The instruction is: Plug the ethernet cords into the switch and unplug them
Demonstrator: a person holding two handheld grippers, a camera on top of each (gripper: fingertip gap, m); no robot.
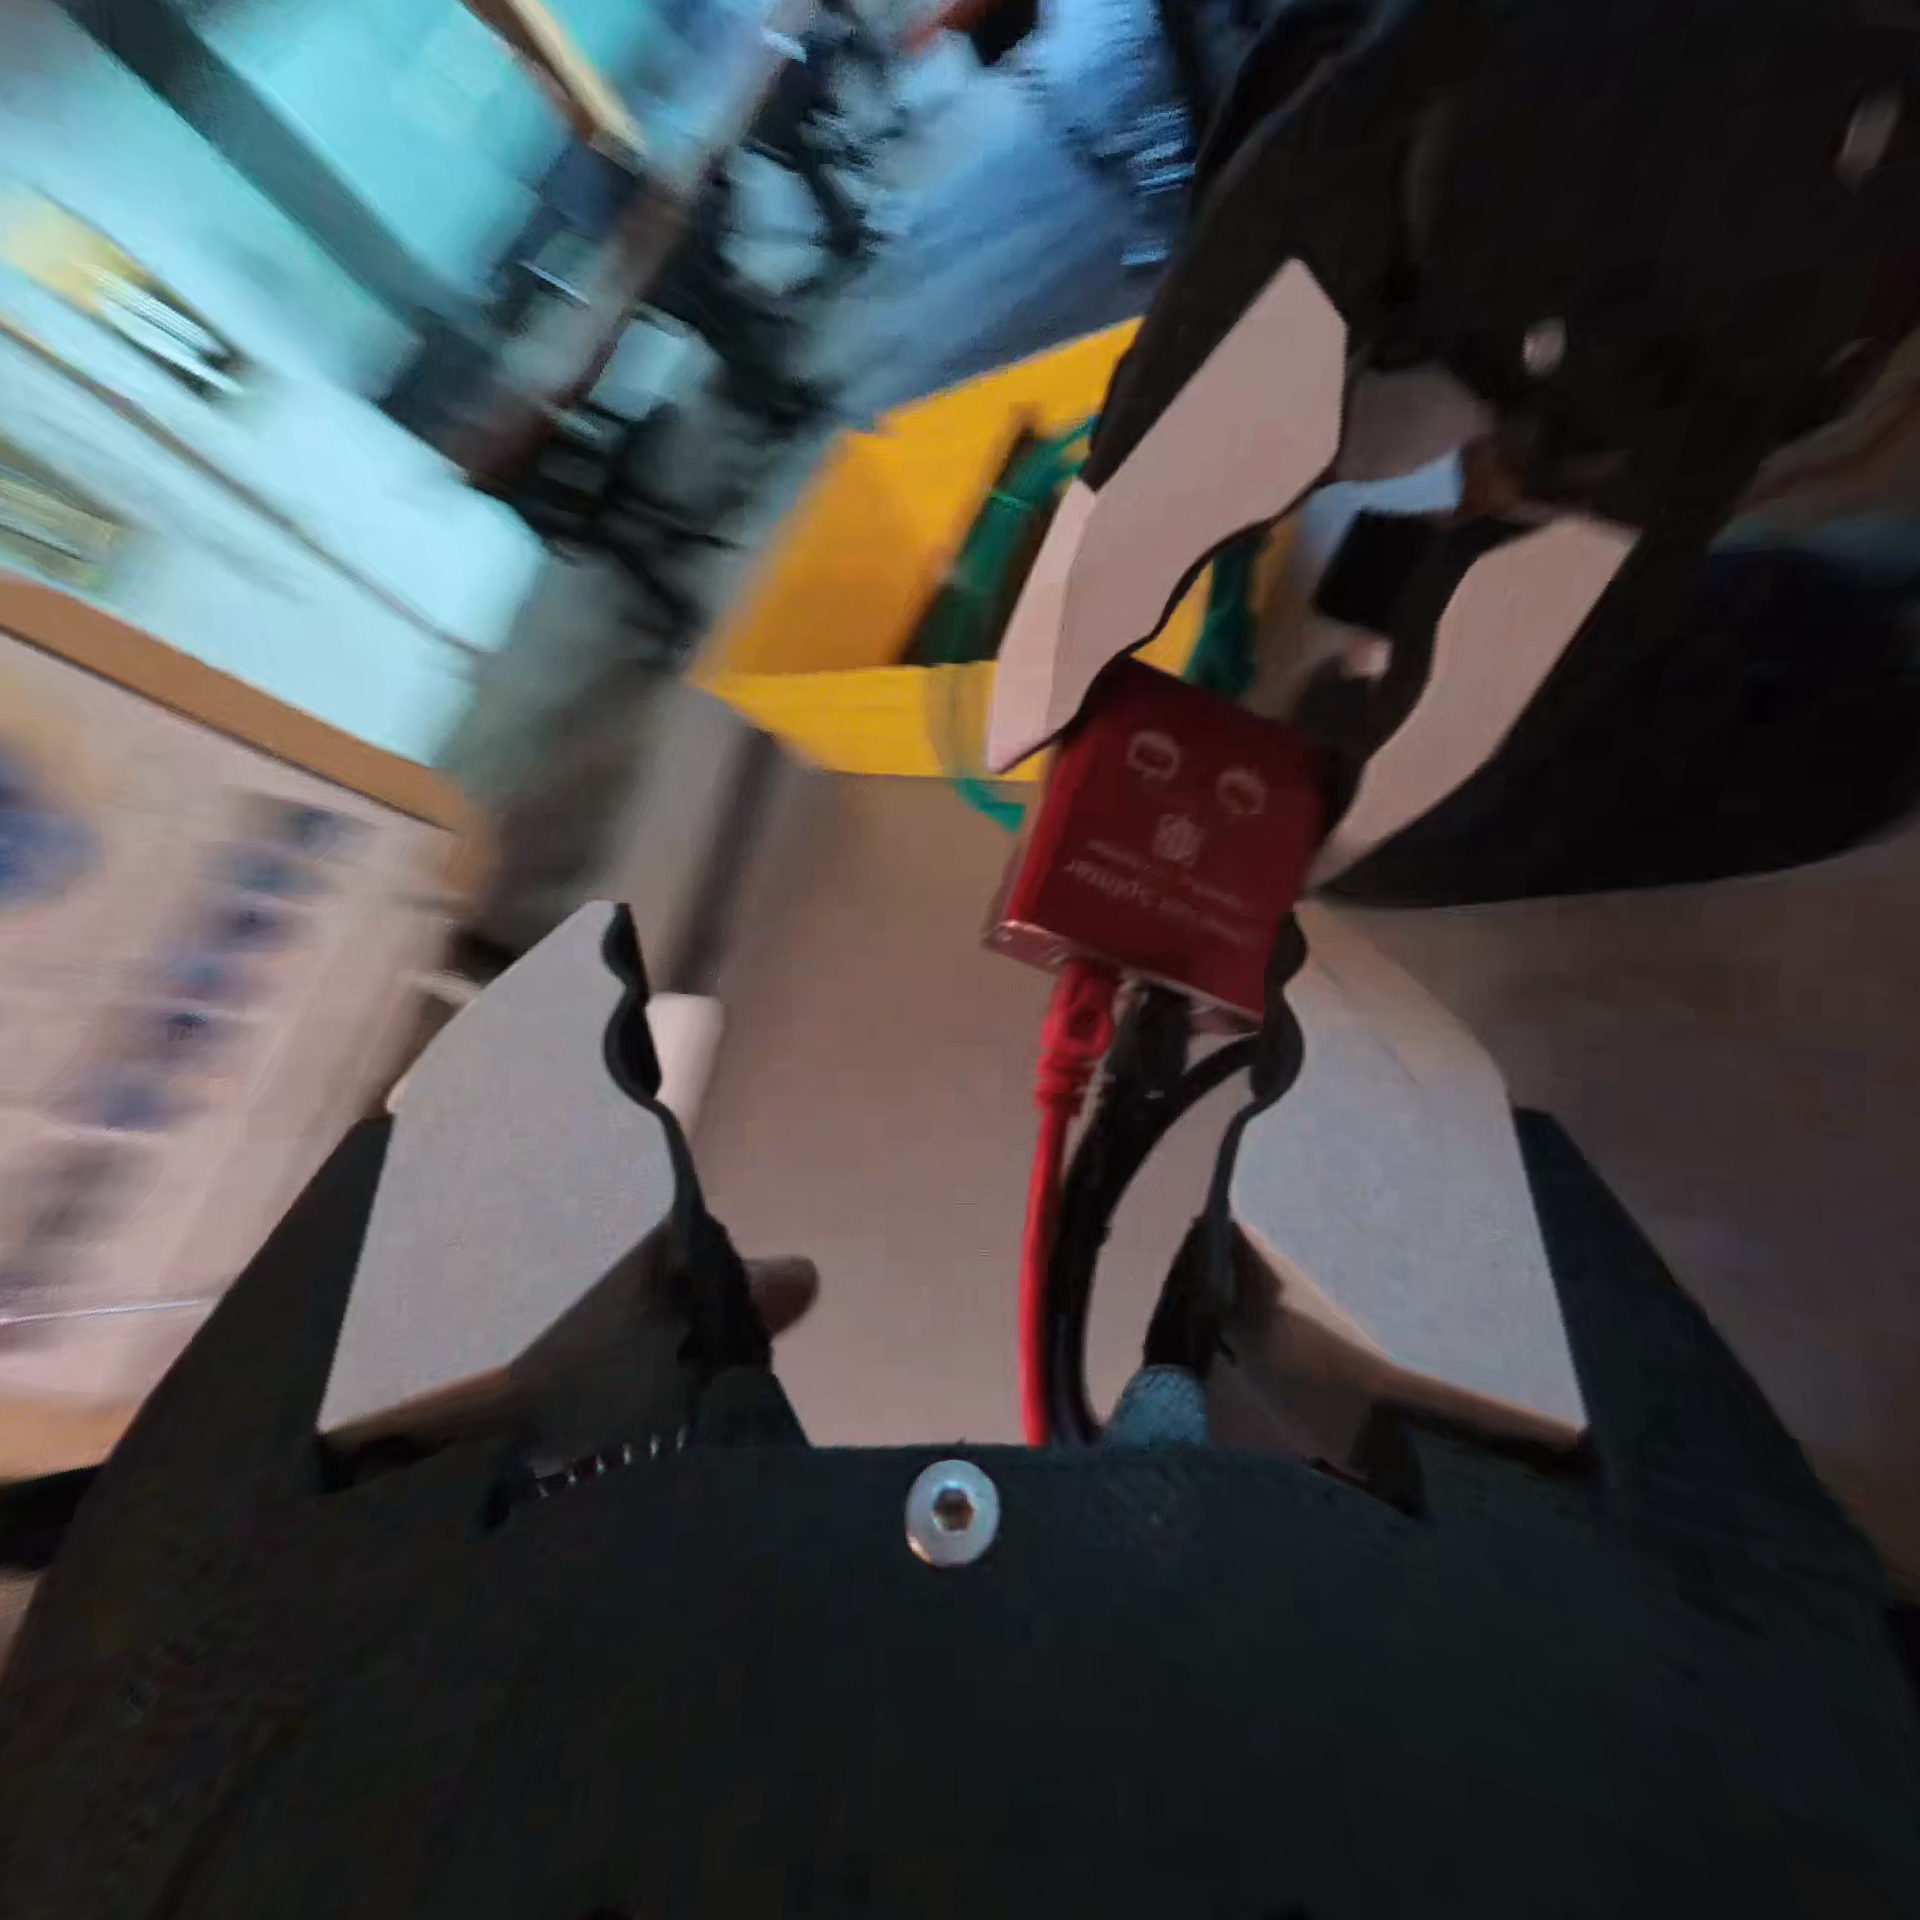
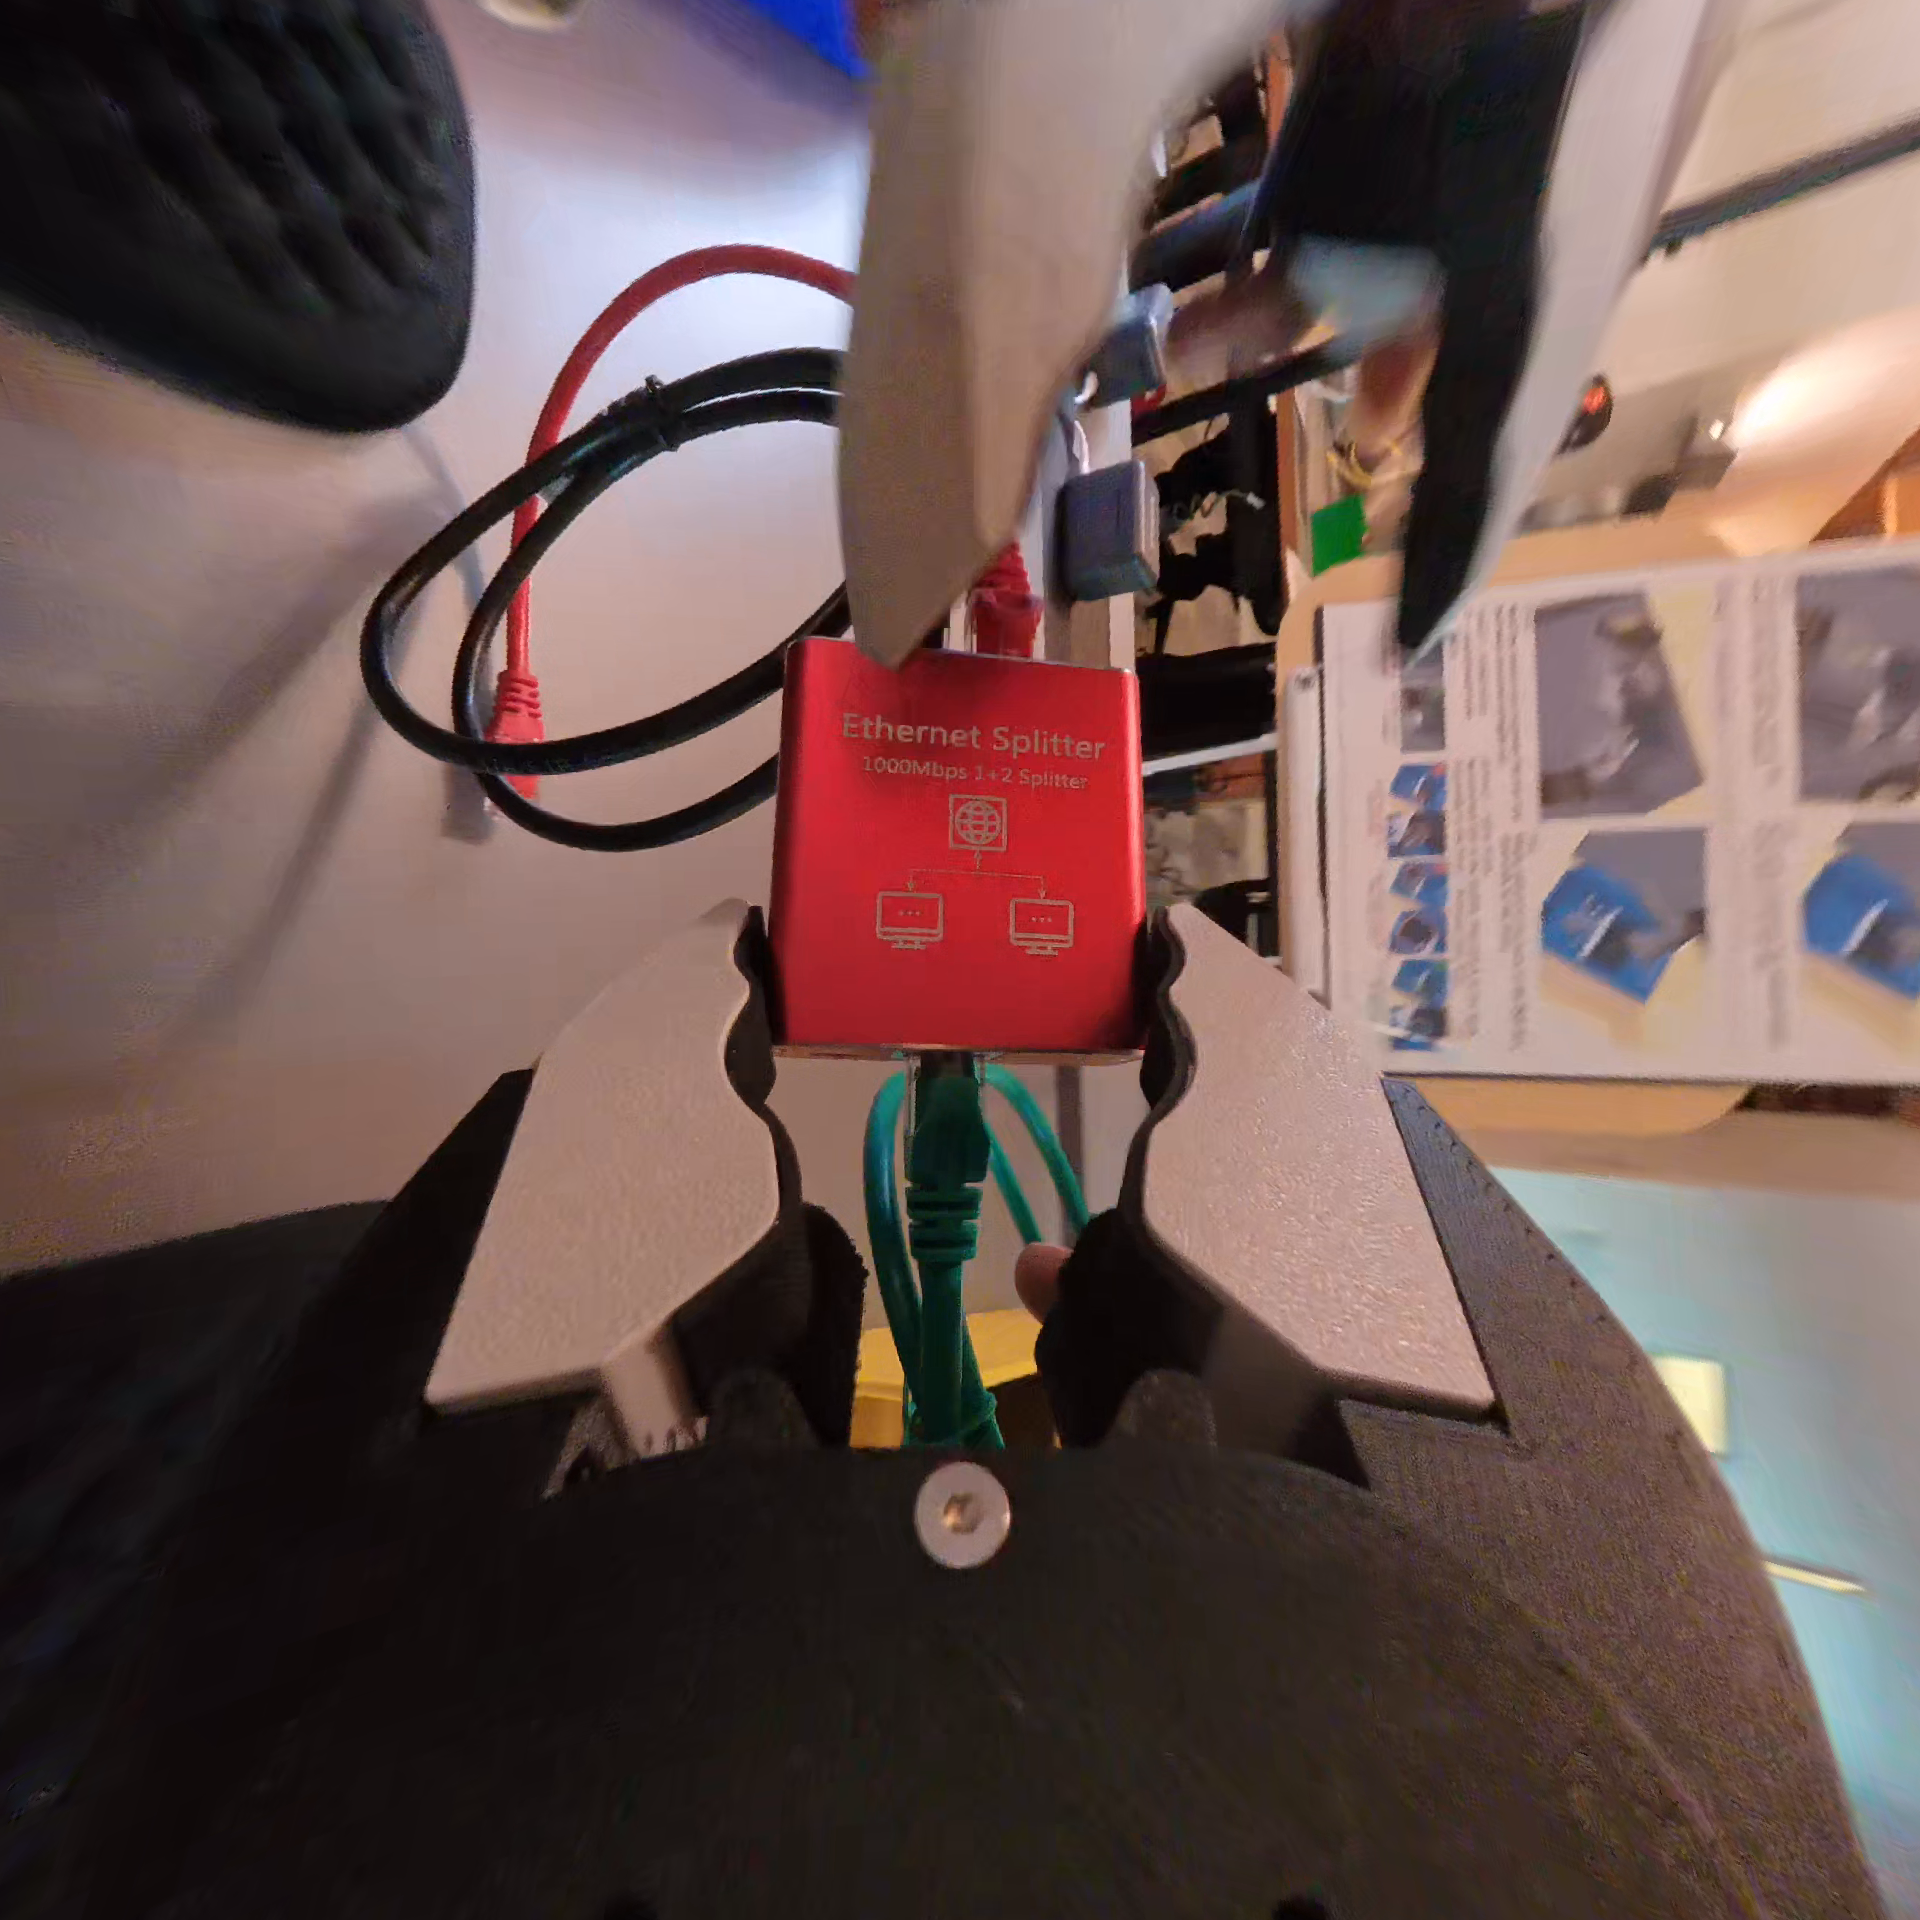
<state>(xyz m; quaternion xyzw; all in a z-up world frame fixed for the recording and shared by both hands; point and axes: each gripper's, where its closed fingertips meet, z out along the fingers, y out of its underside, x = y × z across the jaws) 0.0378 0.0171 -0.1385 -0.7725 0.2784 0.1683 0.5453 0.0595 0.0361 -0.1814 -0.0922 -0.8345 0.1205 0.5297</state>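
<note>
The red metal switch (image 2: 956,852) is clamped by its sides in my right gripper (image 2: 956,925), which is shut on it. A green cord (image 2: 940,1143) is plugged into its near end and hangs between the fingers. A red cord (image 2: 1003,603) and a black cord (image 2: 582,457) enter its far end. My left gripper (image 1: 951,945) is open and faces the switch (image 1: 1164,842), with the red cord (image 1: 1049,1195) and black cord (image 1: 1132,1143) running between its fingers. Its right fingertip (image 1: 1283,966) is at the switch's corner. In the left wrist view, the right gripper (image 1: 1184,800) reaches in from above.
A yellow bin (image 1: 831,582) holding part of the green cord stands behind the switch. A printed sheet with photos (image 2: 1662,810) lies at the right. A black mesh object (image 2: 208,187) is at the upper left. The red cord's loose plug (image 2: 514,707) rests on the grey table (image 2: 208,935).
</note>
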